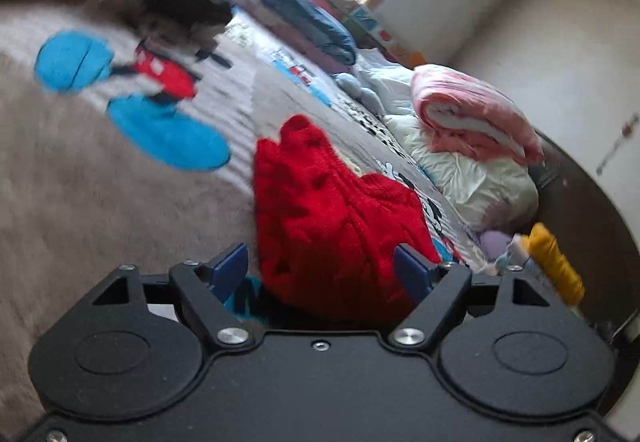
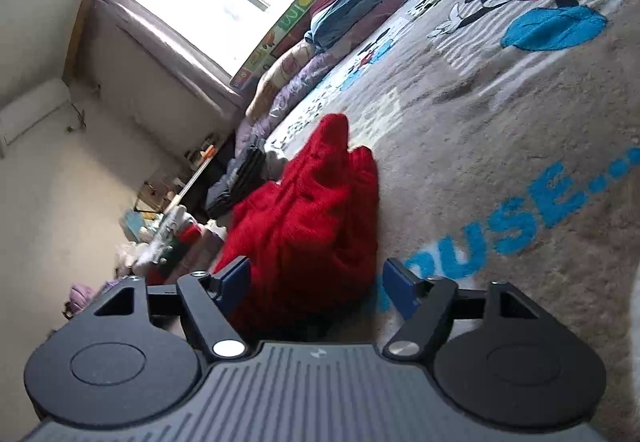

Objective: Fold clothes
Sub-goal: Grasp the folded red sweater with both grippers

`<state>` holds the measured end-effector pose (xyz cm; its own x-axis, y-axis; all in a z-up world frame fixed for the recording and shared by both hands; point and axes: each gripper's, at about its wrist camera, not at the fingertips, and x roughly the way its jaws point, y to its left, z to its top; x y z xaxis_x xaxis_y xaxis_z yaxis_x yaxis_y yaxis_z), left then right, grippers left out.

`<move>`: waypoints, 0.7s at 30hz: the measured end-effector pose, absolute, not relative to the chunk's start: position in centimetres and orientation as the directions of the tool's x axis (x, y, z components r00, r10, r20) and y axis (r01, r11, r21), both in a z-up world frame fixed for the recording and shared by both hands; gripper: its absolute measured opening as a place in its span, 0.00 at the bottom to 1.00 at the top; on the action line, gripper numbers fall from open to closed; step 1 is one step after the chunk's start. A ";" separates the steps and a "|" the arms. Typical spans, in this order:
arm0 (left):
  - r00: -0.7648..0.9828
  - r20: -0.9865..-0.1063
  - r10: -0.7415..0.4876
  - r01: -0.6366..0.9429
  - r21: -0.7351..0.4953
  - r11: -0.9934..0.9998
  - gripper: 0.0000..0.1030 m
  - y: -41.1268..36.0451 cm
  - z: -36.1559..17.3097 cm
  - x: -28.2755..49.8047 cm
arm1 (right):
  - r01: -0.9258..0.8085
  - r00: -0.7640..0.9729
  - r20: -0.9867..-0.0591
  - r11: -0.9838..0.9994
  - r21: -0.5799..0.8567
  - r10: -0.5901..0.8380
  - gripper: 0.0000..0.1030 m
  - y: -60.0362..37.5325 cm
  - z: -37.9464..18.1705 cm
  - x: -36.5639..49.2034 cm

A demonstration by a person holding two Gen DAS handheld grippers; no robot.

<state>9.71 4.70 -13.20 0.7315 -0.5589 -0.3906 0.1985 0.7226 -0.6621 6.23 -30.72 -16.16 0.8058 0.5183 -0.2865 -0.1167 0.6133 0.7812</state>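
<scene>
Bed with cartoon-mouse blanket [image 2: 500, 130] fills both views. Red sweater [image 1: 332, 218] lies crumpled at lower centre, unfolded; folding looks barely begun. Left gripper [image 1: 322, 268] and right gripper [image 2: 316, 284] spread wide, holding nothing, straddling sweater's near edge.

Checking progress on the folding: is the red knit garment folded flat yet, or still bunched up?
Bunched up. The red knit garment lies in a crumpled heap with raised ridges on the blanket, with no flat layers or straight edges in either view.
</scene>
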 end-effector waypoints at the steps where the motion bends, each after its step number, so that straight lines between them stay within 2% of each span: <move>1: 0.726 -0.393 -0.564 0.188 -0.676 0.713 0.78 4.7 -13.3 9.8 | -0.115 0.803 -0.288 0.608 0.785 0.523 0.72 -30.6 -16.1 6.7; 10: 0.668 -0.438 -0.602 0.116 -0.737 0.666 0.83 4.2 -14.3 11.8 | -0.074 0.791 -0.279 0.538 0.840 0.545 0.76 -30.4 -17.1 11.1; 17: 0.623 -0.465 -0.629 0.095 -0.753 0.651 0.84 3.3 -14.5 15.1 | -0.074 0.741 -0.325 0.552 0.830 0.588 0.76 -29.3 -17.6 15.1; 21: 0.611 -0.480 -0.629 0.085 -0.751 0.655 0.84 2.3 -14.5 16.7 | -0.089 0.732 -0.317 0.546 0.833 0.603 0.69 -29.3 -18.1 16.0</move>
<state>16.67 2.34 -14.51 0.6114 -0.6292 -0.4798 0.0849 0.6550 -0.7508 16.04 -29.25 -18.10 0.7318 0.6033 -0.3171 -0.0889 0.5458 0.8332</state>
